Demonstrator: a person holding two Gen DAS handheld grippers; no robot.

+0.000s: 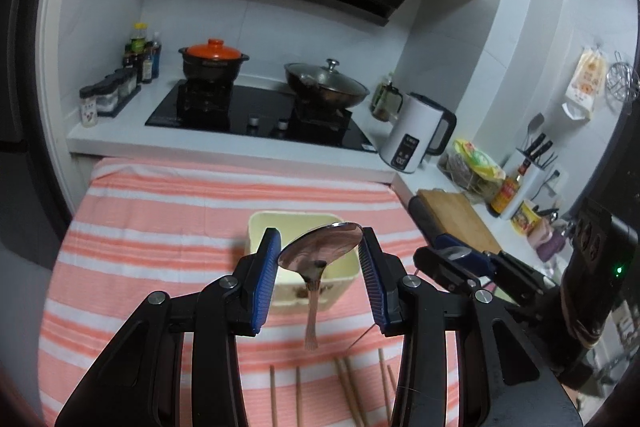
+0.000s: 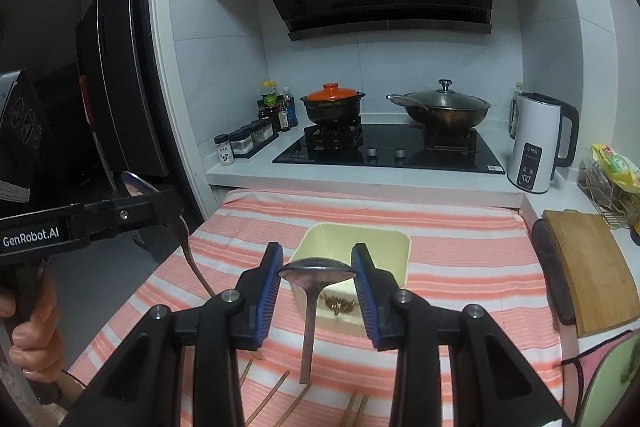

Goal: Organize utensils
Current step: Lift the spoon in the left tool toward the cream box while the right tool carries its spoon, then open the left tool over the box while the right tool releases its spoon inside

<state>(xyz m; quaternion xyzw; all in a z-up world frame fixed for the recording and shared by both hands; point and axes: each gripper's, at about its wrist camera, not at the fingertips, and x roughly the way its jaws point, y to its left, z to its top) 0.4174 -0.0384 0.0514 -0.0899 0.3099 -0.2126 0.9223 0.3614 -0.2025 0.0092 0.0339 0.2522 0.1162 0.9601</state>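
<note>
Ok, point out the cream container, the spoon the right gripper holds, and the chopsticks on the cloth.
Cream plastic container (image 2: 400, 247): right wrist view, far rim.
Metal spoon (image 2: 318, 271): right wrist view, bowl.
Wooden chopsticks (image 1: 273, 395): left wrist view, leftmost stick's shaft.

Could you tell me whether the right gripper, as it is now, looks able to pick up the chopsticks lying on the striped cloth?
Probably not yet: the right gripper is shut on a spoon held by its bowl. The chopsticks lie unobstructed on the cloth below, so it must release the spoon first.
</note>
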